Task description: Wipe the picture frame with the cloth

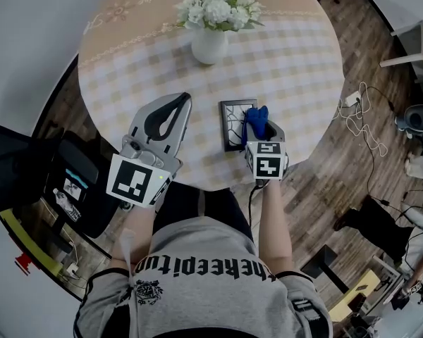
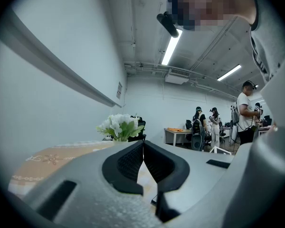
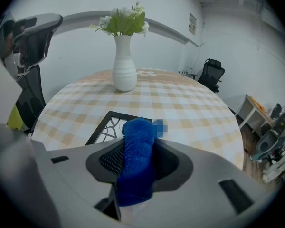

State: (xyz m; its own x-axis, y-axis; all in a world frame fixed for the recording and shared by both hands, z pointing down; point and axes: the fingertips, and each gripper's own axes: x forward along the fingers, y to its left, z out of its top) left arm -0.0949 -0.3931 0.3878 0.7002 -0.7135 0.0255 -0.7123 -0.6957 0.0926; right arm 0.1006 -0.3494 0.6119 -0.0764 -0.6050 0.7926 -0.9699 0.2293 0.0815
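Observation:
A small black picture frame (image 1: 234, 122) with a white branch pattern lies flat on the checked round table (image 1: 296, 69), near its front edge. My right gripper (image 1: 259, 122) hovers at the frame's right side, shut on a blue cloth (image 1: 254, 121) that bunches up between its jaws. In the right gripper view the blue cloth (image 3: 137, 159) fills the jaws, with the picture frame (image 3: 104, 127) just beyond and to the left. My left gripper (image 1: 185, 101) is held over the table to the left of the frame, jaws closed together with nothing in them.
A white vase with white flowers (image 1: 210, 42) stands at the table's middle, behind the frame. A black chair (image 1: 74, 182) sits to the left of the table. White cables (image 1: 363, 122) lie on the wooden floor to the right.

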